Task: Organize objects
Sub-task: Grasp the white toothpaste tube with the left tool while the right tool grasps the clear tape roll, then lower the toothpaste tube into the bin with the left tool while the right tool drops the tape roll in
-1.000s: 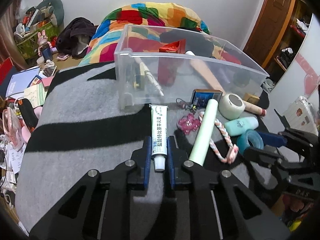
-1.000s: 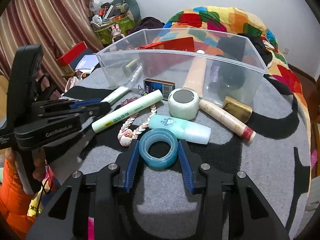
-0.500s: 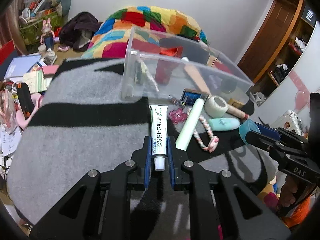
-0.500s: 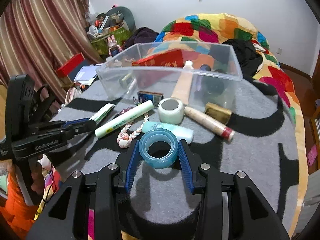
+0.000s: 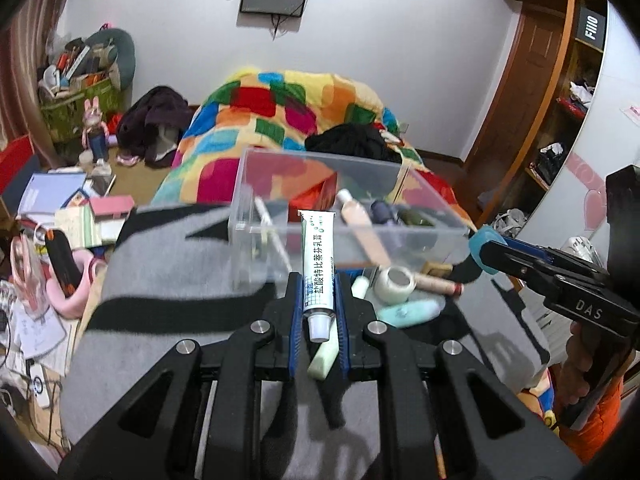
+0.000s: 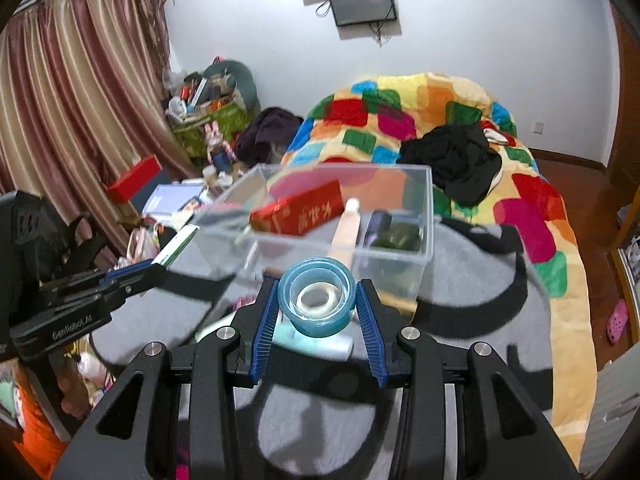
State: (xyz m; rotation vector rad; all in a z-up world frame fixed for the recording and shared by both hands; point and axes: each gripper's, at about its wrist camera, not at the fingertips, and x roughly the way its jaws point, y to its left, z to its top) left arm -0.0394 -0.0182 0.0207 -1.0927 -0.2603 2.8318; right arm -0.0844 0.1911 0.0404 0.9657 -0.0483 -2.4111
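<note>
While both tools hung above the grey-and-black blanket point(image 5: 168, 280), we went over the scene L to R. Far L, off the blanket, sat floor clutter: books, a pink item, nothing of ours. Next, the left gripper point(image 5: 318, 312) was clenched on a white ointment tube point(image 5: 318, 264), pads pinching it low, near the cap, w/ the crimped end pointing up and fwd toward the clear plastic bin point(image 5: 256, 248). The tube was off the blanket, in front of the bin's near wall, not yet over its rim.

Centre: the bin already held a red box point(image 6: 298, 214), a peach bottle point(image 6: 348, 228) and dark items. Loose things lay in front of it, incl. a white tape roll point(image 5: 394, 284), a mint bottle point(image 5: 408, 312) and a pale green tube point(image 5: 324, 360) partly under the L jaws.

R: the right gripper point(image 6: 316, 304) was grasping a blue tape roll point(image 6: 318, 296), pads on its outer wall, held near the bin's front wall, below the rim as far as we could judge.

Risks, as we read it: the tube, gripped near one end, could pivot or slip if swung fast; the smooth round roll could squirt out of the pads; either load could clip the bin wall if carried in too low and shove the light bin back; both tools heading for one opening could collide.
</note>
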